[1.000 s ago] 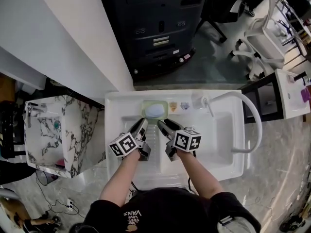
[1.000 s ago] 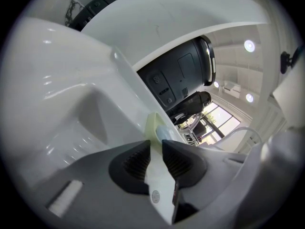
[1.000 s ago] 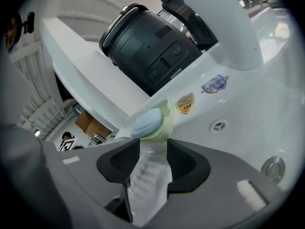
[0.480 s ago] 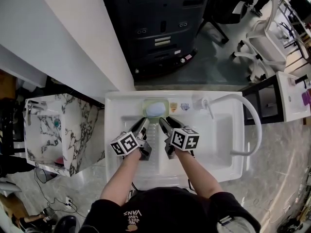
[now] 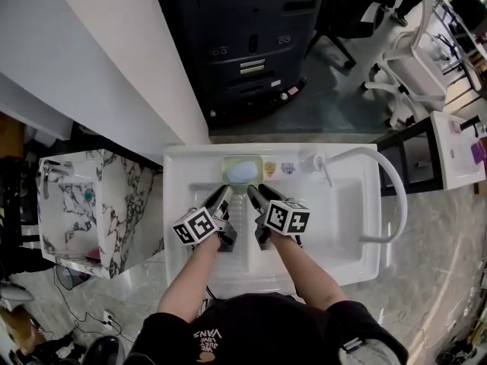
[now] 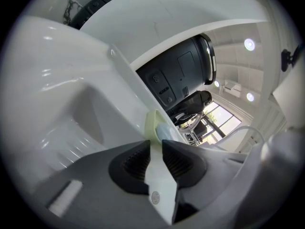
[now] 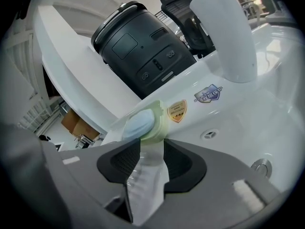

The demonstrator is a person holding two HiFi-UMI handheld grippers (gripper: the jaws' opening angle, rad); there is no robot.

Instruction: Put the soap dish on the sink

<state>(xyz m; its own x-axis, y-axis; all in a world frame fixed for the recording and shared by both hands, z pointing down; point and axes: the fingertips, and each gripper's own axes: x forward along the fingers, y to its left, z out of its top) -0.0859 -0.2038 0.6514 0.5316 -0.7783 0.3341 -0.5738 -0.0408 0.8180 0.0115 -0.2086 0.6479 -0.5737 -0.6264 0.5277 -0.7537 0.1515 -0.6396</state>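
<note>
A pale green soap dish (image 5: 243,169) holding a blue bar of soap (image 5: 243,173) rests on the back ledge of the white sink (image 5: 183,166). Both grippers hover over the basin, pointing at the dish from the near side. My left gripper (image 5: 221,197) is open, and only white sink surface shows between its pads. In the left gripper view the dish (image 6: 152,124) sits just beyond my left gripper (image 6: 155,144). My right gripper (image 5: 258,195) is also open and empty. In the right gripper view the dish (image 7: 160,119) and soap (image 7: 138,123) lie right ahead of my right gripper (image 7: 151,144).
A white tap (image 5: 313,160) with a curved hose (image 5: 399,200) stands at the sink's back right. Two stickers (image 5: 278,167) sit on the ledge beside the dish. A black cabinet (image 5: 243,44) stands behind the sink, a marbled stand (image 5: 99,204) to its left. A drain (image 7: 260,165) lies in the basin.
My right gripper has edged slightly left toward the dish and tilted a little. The left gripper and the dish have stayed put.
</note>
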